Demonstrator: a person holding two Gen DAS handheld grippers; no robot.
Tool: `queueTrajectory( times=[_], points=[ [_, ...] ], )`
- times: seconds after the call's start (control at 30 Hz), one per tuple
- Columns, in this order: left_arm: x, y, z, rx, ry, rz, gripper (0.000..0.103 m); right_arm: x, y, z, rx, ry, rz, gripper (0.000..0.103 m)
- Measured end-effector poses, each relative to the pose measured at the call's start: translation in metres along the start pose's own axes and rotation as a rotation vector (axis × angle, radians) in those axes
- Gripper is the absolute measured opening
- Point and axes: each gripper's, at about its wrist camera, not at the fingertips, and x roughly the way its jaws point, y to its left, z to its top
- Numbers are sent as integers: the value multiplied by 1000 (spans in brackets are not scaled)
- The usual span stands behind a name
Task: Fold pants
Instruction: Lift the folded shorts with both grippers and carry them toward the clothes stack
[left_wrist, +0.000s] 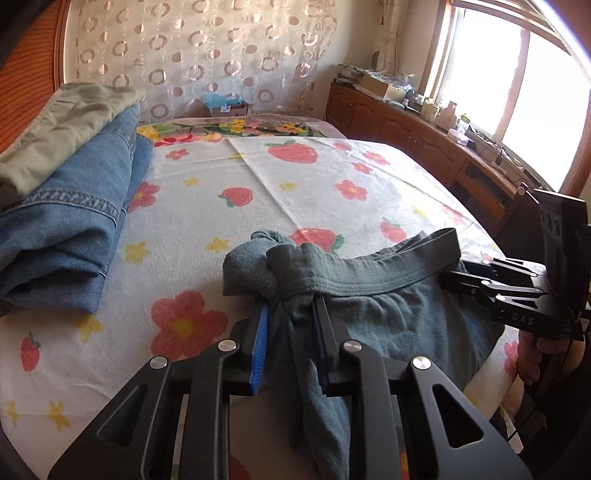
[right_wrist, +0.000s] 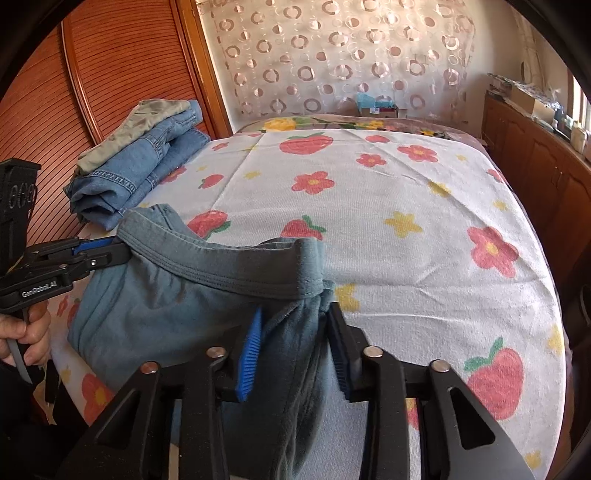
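Pants (left_wrist: 388, 295) at the near edge of the bed (left_wrist: 295, 184), waistband strung between the two grippers: left gripper (left_wrist: 291, 314) clamps the left end, right gripper (right_wrist: 295, 317) the right end, fabric hanging down between each pair of jaws. Stack of folded clothes (right_wrist: 136, 173) at the bed's far left, by the wooden panel (right_wrist: 110, 74). Cabinets (left_wrist: 406, 125) along the right wall under the window (left_wrist: 517, 92). Curtain (right_wrist: 332, 55) behind the bed.

left claw (left_wrist: 291, 325): matte black linkage arms, silver round pivot screws, ribbed blue pads (left_wrist: 260, 354).
right claw (right_wrist: 295, 332): same black frame, silver screws, ribbed blue pads (right_wrist: 249, 360).
markings: white "GenRobot.AI" lettering on one body, "DAS" on the other.
handles: black pistol grips.
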Motion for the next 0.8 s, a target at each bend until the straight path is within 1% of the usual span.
queueTrajectory(
  times=[0.03,0.1,0.17,0.2,0.43,0.5,0.53,0.6,0.63,0.7,0.8],
  points=[
    [-3,-2,1,7,-7,0,21,0,0,0,4,0,2,26],
    [-8,-7,2,24,-24,1,20,0,2,0,4,3,2,18],
    [-14,-11,3,40,-41,4,20,-1,4,-1,1,8,16,12],
    [-16,-13,3,45,-46,5,20,-2,4,-1,-2,5,19,11],
    [-31,-16,7,54,-82,-10,19,-17,8,0,-19,-43,23,10],
    [-38,-17,8,55,-102,-6,16,-26,11,3,-32,-68,27,10],
    [-43,-18,10,56,-117,-5,16,-30,12,5,-40,-79,28,10],
    [-53,-20,14,63,-147,-7,11,-37,15,7,-57,-96,30,10],
    [-54,-21,15,68,-152,-6,11,-40,17,8,-68,-102,22,10],
    [-54,-21,18,69,-143,4,11,-39,20,8,-85,-91,-3,10],
    [-47,-14,17,43,-122,24,11,-31,18,5,-82,-71,-5,10]
  ],
)
